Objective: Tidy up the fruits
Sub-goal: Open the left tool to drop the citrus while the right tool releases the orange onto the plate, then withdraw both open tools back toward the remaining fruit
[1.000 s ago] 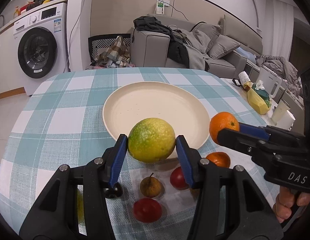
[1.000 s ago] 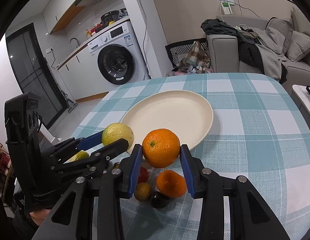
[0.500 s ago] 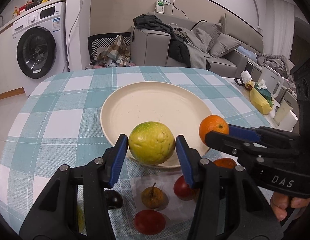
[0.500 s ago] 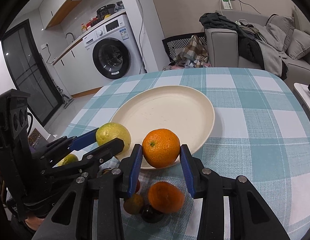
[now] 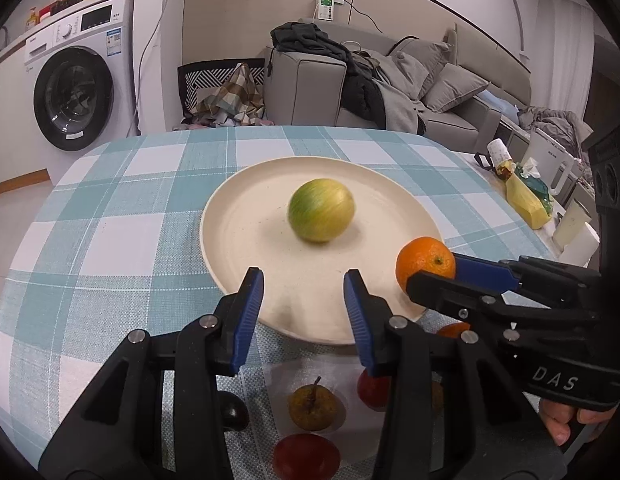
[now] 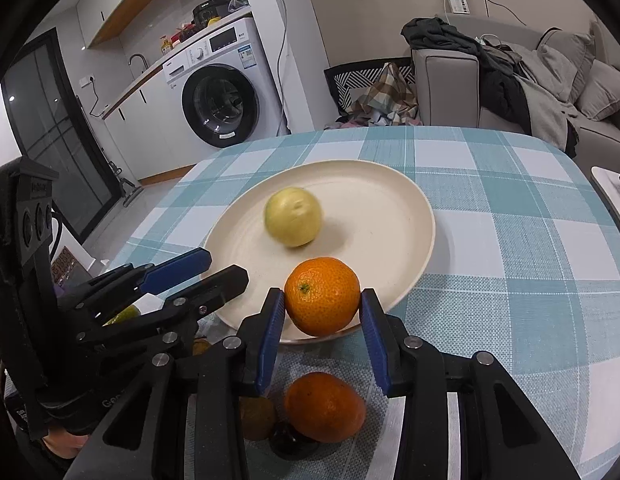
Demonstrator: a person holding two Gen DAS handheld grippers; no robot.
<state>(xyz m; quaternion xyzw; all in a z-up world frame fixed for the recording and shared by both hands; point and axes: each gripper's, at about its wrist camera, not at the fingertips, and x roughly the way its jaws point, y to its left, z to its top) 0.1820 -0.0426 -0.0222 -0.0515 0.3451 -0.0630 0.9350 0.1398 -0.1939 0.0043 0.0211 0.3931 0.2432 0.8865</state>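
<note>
- Green-yellow citrus (image 5: 321, 210) sits loose on the cream plate (image 5: 245, 248), near frame centre in the left wrist view – motion-blurred, nothing touching it.
- Same fruit in the right wrist view: upper-left part of the plate, also blurred.
- Left gripper (image 5: 303, 304) at lower centre of its own view, blue pads over the plate's near rim; jaws are closing with nothing between them, fruit well ahead of the tips.
- Right gripper (image 6: 322, 312) pinches an orange (image 6: 322, 296), both blue pads pressed on its sides, stem end facing the camera.
- That orange hangs over the plate's near edge – I cannot tell if it touches the plate.
- In the left wrist view the orange shows at right of centre, just at the plate's right rim, with the right gripper's fingers running in from the right edge.
- Fingertips of the person's hand (image 5: 566, 420) show under that gripper, lower right.
- Off the plate, along the bottom of the left wrist view: a brown pear-like fruit (image 5: 313, 407), a red fruit (image 5: 305, 456) below it, another red fruit (image 5: 372, 390) partly hidden by the right finger, a dark fruit (image 5: 233, 412) at left.
- Second orange (image 6: 324, 406) lies on the table at bottom centre of the right wrist view, touching a small dark fruit.
- Table wears a teal-and-white check cloth (image 5: 121, 216).
- Background: washing machine (image 5: 75, 92) upper left, grey sofa (image 5: 442, 92) upper right with clothes piled on it.
</note>
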